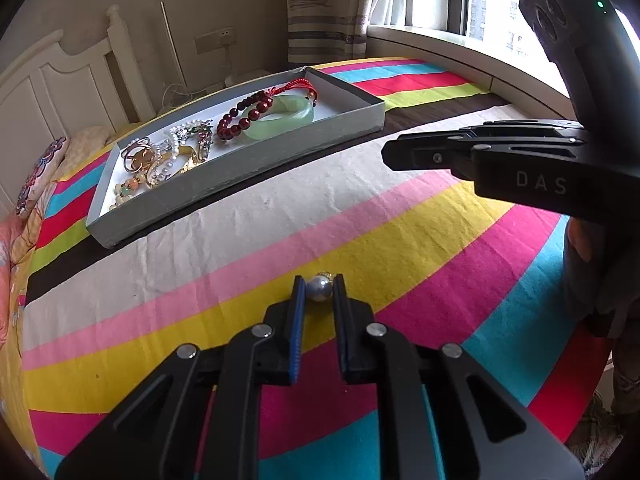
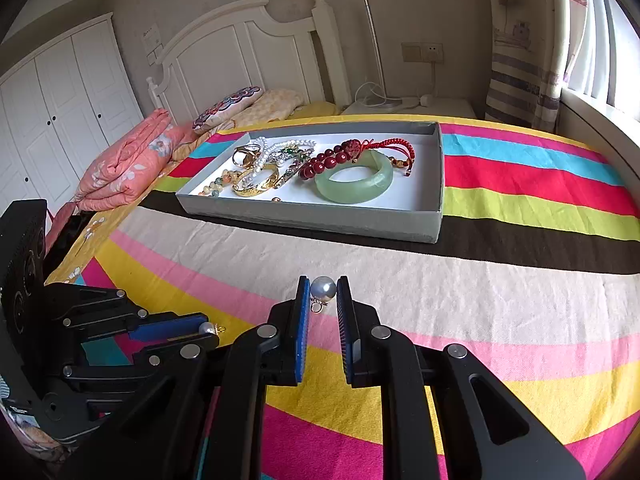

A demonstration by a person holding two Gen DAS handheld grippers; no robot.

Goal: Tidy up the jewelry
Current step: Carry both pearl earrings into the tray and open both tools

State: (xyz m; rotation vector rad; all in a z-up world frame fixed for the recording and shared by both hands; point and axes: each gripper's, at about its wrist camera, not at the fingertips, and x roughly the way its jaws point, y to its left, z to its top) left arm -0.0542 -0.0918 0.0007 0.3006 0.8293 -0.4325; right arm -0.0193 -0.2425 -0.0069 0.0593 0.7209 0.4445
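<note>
My left gripper (image 1: 319, 289) is shut on a pearl earring (image 1: 319, 288) above the striped bedspread; it also shows in the right wrist view (image 2: 210, 330) at the lower left. My right gripper (image 2: 323, 290) is shut on a second pearl earring (image 2: 323, 289) with a small gold loop hanging under it; it shows side-on in the left wrist view (image 1: 390, 152). A grey shallow box (image 2: 320, 216) lies ahead on the bed. It holds a green jade bangle (image 2: 354, 176), a dark red bead bracelet (image 2: 324, 162), a gold bangle (image 2: 256, 184), pearl strands and rings.
A folded pink quilt (image 2: 128, 164) and pillows lie at the head of the bed by the white headboard (image 2: 240, 52). A nightstand with cables (image 2: 408, 104) stands behind the box. The window sill (image 1: 460, 48) runs along the far side.
</note>
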